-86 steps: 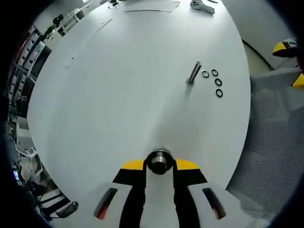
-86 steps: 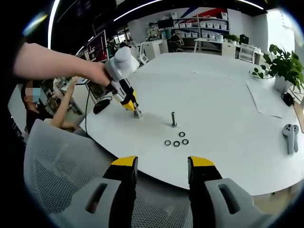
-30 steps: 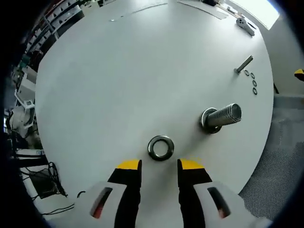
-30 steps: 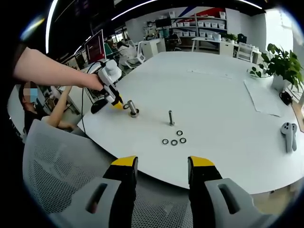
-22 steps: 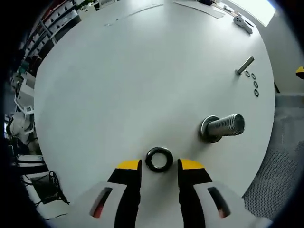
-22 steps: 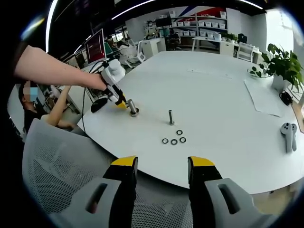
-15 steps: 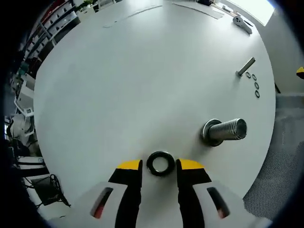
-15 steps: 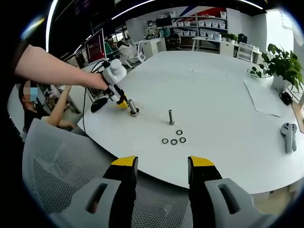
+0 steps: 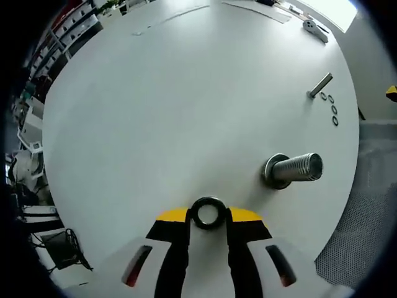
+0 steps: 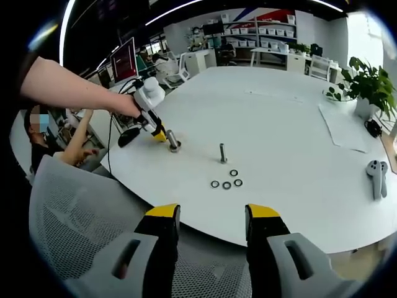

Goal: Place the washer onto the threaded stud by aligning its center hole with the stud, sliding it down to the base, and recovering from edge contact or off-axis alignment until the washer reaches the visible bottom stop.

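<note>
Closing since before, left gripper [image 9: 208,214] now pinches washer [image 9: 208,212].

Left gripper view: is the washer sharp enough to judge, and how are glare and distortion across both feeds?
Left gripper view: the washer between the fingers is sharp, the white table lit evenly, the threaded stud crisp, though fisheye bends the table edge. Right gripper view: ceiling strips and the window glare brightly, and the small washers look tiny but distinct.

Left gripper [image 9: 208,215] nearly closed; right gripper [image 10: 206,226] agape, idle.
</note>
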